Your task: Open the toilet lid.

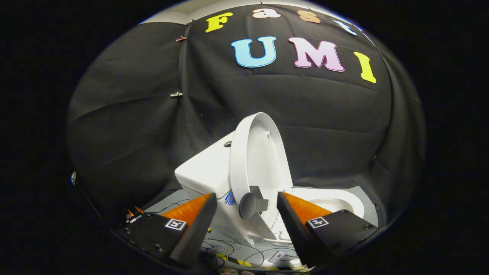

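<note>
**Lid up, fingers clear: finishing the lift cleanly**

From where I sit, the gripper [246,214] has its fingers spread apart, holding nothing. The toilet lid [255,160] stands raised just ahead of them, close to upright and leaning back toward the tank [206,172], its inner face turned toward the bowl. A grey knob [250,204] with a short bracket sits low on the lid's edge, in the gap between the two fingers and slightly beyond their tips; neither finger touches it that I can see.

I judge the opening as good as done. If the lid is not fully settled against the tank, I would nudge it with one finger low on its rim, pushing gently toward the tank rather than pinching the knob again, so it does not rebound and drop. If it is resting, the right move is to draw straight back along the fingers' line, keeping both fingers wide so neither catches the knob on the way out.

Beyond the right finger lies the open bowl [332,200], its seat rim showing. Below the fingers, thin cables [244,254] trail over the floor, with a strip of yellow-and-black tape [238,262] near them. The knob and bracket are the only real snag; the cables sit lower and should stay out of play.
</note>
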Demonstrator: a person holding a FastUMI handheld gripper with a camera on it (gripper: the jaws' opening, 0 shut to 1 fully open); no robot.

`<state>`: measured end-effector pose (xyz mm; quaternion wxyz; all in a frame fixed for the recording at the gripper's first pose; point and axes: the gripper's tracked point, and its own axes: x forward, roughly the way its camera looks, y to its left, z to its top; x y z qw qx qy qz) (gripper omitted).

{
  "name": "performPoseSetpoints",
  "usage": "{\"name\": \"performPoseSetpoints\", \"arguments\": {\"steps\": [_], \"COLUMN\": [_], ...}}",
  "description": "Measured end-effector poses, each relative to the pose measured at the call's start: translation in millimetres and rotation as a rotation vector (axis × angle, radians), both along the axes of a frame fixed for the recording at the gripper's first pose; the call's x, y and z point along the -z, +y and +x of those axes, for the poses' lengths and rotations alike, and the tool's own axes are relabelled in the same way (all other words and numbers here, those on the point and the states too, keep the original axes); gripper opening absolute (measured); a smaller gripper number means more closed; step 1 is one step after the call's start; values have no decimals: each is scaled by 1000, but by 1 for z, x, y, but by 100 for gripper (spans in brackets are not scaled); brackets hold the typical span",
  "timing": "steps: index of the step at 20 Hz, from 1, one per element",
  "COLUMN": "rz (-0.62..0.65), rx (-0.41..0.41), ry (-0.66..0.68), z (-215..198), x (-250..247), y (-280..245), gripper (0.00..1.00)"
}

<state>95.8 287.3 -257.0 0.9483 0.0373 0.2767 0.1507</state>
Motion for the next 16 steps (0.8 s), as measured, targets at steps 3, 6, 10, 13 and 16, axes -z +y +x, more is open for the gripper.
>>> {"name": "performPoseSetpoints", "arguments": {"steps": [3, 6, 10, 13, 16], "rz": [29, 45, 37, 6, -22], "rx": [11, 24, 43, 61, 100], "ry": [-48, -129, -240, -302, -363], "z": [-1, -4, -10, -19, -30], "x": [-31, -74, -134, -168, -203], "y": [-8, -22, -49, -73, -101], "gripper": [100, 98, 98, 98, 98]}}
